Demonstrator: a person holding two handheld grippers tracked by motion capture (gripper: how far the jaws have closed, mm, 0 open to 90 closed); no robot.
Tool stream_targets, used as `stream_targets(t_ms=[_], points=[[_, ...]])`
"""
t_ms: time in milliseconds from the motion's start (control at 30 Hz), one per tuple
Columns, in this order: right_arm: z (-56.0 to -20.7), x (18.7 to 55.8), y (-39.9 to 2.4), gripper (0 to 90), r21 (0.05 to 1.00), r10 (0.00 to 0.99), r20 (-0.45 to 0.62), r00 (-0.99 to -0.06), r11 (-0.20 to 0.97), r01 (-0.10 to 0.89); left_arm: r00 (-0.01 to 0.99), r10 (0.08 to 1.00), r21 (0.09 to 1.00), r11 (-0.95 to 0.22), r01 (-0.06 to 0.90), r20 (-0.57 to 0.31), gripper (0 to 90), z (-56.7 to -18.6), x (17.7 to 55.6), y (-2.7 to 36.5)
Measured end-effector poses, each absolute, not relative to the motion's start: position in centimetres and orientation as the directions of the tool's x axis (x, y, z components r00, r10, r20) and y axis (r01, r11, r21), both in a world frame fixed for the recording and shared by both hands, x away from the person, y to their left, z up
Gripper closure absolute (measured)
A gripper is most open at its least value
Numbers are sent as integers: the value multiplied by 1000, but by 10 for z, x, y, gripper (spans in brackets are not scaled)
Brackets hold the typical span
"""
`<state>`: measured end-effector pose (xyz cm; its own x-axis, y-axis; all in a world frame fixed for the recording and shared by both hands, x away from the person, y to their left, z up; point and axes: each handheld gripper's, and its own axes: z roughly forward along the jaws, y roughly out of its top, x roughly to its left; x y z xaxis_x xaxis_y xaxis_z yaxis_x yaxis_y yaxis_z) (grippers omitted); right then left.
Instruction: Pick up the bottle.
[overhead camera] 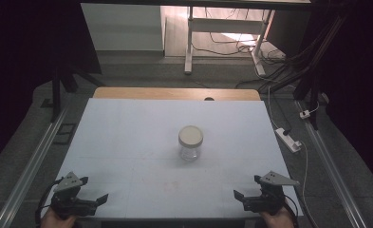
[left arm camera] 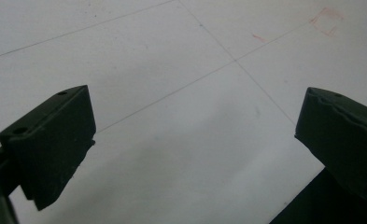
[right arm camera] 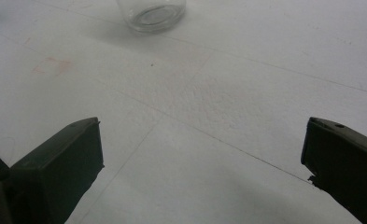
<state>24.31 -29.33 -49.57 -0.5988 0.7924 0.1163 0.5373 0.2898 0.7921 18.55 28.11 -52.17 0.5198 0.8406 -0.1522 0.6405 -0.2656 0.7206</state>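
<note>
A small clear glass jar (overhead camera: 191,142) with a round pale lid stands in the middle of the white surface (overhead camera: 127,142) — it looks empty. The left gripper (overhead camera: 95,190) and right gripper (overhead camera: 245,187) sit at the near corners, well apart from it, fingers wide, holding nothing. The right gripper view catches the jar's clear bottom (right arm camera: 151,14) — the left gripper view has thin lines and red marks (left arm camera: 326,22).

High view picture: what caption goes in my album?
Clear glass jar with beige lid stands mid-table between two open black grippers, left and right.
</note>
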Motion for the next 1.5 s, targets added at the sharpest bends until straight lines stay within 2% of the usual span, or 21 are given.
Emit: stream_targets(t_ms=[900,1500], points=[[-495,244,-290,0,782,775,99,-624,328,530,537,833,694,-307,651,-135,0,-524,186,280],[-488,244,-282,0,803,748,68,-660,352,481,536,833,701,-300,647,-138,0,-523,185,281]])
